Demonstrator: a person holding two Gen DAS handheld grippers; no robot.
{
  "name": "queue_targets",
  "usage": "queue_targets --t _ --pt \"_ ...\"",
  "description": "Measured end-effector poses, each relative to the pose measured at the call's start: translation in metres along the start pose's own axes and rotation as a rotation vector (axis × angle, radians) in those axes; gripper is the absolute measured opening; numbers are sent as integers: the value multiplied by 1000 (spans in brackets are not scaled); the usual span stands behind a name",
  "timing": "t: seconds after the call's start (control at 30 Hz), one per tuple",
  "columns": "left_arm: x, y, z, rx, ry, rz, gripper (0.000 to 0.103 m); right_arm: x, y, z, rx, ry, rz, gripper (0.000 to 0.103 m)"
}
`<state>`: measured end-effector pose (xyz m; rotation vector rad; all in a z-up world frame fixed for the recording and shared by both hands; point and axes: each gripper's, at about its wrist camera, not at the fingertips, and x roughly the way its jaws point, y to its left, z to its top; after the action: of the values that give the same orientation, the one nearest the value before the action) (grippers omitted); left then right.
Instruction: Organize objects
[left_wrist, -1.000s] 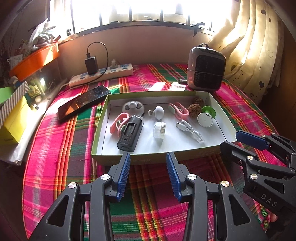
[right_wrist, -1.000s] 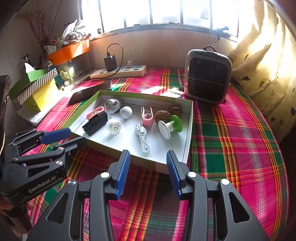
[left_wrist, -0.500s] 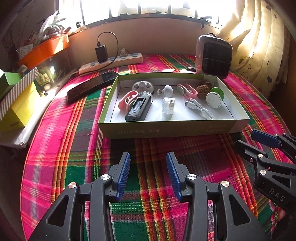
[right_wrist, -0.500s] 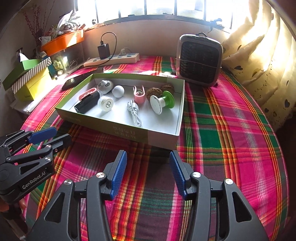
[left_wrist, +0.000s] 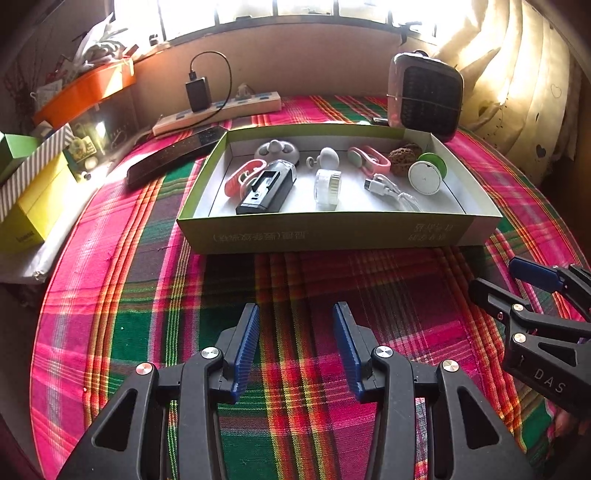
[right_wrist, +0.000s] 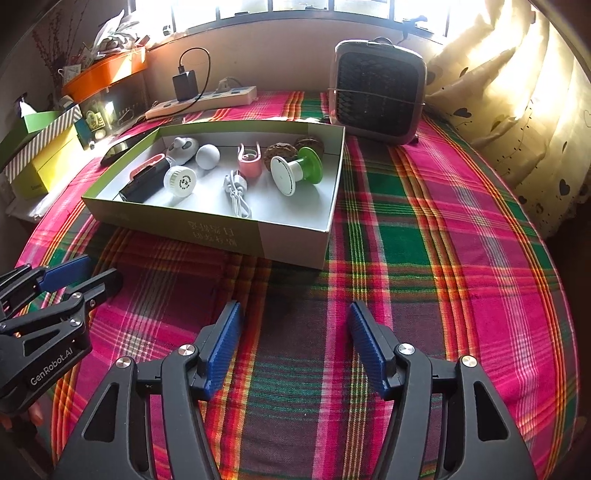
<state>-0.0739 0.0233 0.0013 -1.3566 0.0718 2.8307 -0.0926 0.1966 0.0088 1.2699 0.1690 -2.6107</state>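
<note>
Both the left gripper (left_wrist: 295, 345) and right gripper (right_wrist: 293, 345) stand wide and empty, the right's jaws having just been opening. The shallow cardboard box (left_wrist: 332, 230) on the bench looks light but flexible, its small contents loose. Best taken by the near wall with both grippers, kept level.

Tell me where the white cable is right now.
The white cable lies inside the box, near its front wall in the right wrist view, between the white round cap and the green-and-white spool.
</note>
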Motion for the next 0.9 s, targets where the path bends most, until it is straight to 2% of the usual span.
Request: queue_targets --t 0.13,0.2,0.9 --pt "1 6 0 -40 -6 -31 43 1 -1 0 5 4 -10 66" --pt "1 2 0 -25 -11 -13 44 1 -1 0 7 6 -13 68" --pt "2 3 0 -34 -11 -12 45 3 -4 0 13 9 -19 74"
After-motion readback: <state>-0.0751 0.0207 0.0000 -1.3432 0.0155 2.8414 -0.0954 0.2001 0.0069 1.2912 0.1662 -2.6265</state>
